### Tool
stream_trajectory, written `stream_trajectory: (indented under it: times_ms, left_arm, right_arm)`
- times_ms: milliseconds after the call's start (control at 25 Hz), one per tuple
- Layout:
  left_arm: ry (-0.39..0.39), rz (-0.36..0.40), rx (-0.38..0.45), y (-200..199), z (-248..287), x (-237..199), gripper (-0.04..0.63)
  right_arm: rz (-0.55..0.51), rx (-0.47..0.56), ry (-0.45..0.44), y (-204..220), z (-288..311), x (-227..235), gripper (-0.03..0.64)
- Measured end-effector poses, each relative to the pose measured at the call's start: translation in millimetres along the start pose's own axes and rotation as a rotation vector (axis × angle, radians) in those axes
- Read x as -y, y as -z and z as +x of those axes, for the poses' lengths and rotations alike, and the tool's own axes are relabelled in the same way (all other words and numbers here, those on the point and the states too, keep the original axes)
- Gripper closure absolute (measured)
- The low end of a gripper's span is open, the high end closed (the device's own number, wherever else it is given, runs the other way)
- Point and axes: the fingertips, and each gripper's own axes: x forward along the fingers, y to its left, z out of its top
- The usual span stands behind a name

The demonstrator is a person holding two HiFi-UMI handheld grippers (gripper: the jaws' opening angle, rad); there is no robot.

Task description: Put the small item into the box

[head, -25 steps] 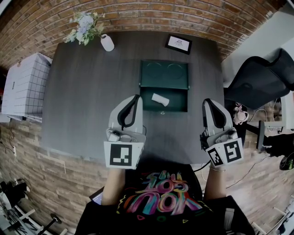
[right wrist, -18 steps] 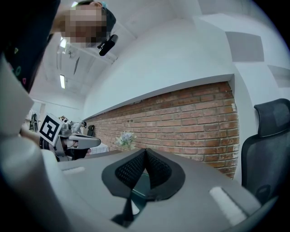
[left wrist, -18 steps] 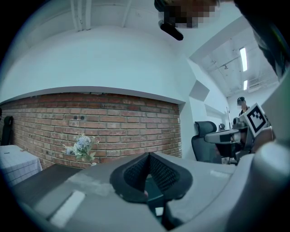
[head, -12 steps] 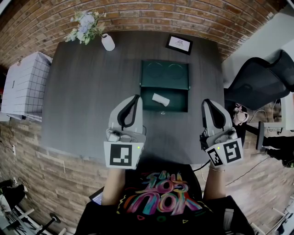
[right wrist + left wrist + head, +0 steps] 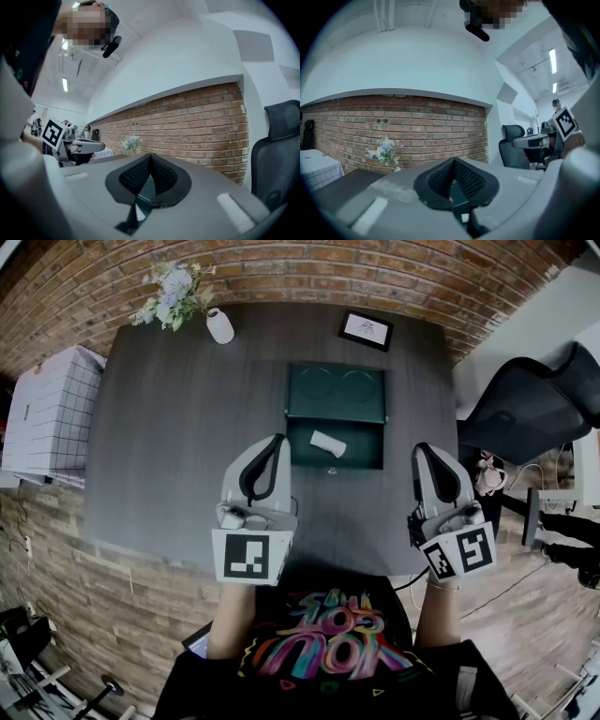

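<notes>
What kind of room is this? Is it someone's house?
Probably an office or workroom rather than a home, though that's a guess. A black office chair stands beside a big dark table, a bare brick wall runs behind it, and long strip lights hang overhead.

The left gripper (image 5: 277,440) is pointing forward, roughly level, its jaws meeting with nothing between them. The right gripper (image 5: 421,447) is sitting parallel, well apart to its right, jaws likewise meeting empty. Bare forearms (image 5: 232,620) are trailing behind both.
</notes>
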Motion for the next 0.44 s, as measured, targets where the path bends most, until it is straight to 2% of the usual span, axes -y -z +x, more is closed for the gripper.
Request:
stream_trajectory:
  times_ms: [440]
  left_arm:
    - [0.001,0.006,-0.006,-1.1,5.7,-4.1,0.594]
  right_arm:
    - [0.003,-0.002,-0.011,-0.5,5.0,0.9,0.617]
